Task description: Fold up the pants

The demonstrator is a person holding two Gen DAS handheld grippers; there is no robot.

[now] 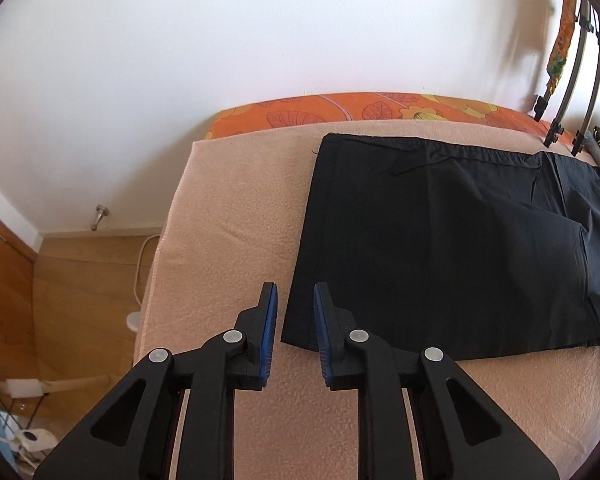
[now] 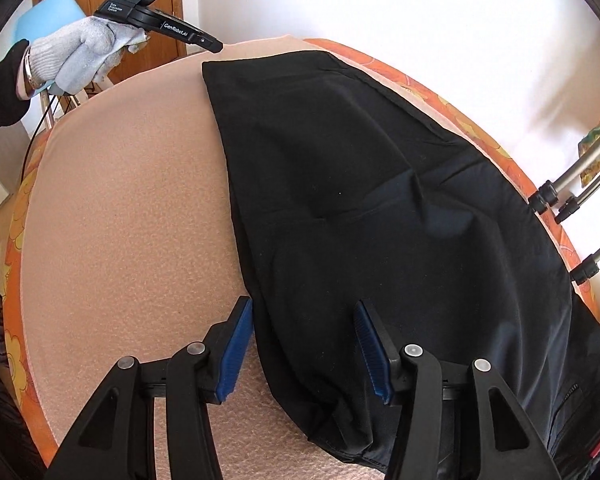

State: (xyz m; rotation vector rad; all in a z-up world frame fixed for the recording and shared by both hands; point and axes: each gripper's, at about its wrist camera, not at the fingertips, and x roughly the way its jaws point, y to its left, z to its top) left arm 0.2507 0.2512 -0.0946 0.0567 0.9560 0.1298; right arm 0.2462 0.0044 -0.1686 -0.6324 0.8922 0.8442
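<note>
Black pants [image 1: 440, 248] lie flat on a peach blanket [image 1: 228, 216] on the bed, folded lengthwise. My left gripper [image 1: 296, 294] is open and empty, hovering just above the near left corner of the pants' leg end. In the right wrist view the pants [image 2: 380, 200] run from the far leg end to the near waist end. My right gripper [image 2: 302, 308] is open, its jaws straddling the near left edge of the pants, holding nothing. The left gripper [image 2: 216, 45] shows at the far end, held by a gloved hand [image 2: 72, 60].
An orange floral sheet [image 1: 340, 110] edges the bed under the blanket. A white wall stands behind. Metal rack tubes [image 2: 580, 196] with black clamps rise at the right edge. A wooden floor [image 1: 88, 272] and a cable lie off the bed's left side.
</note>
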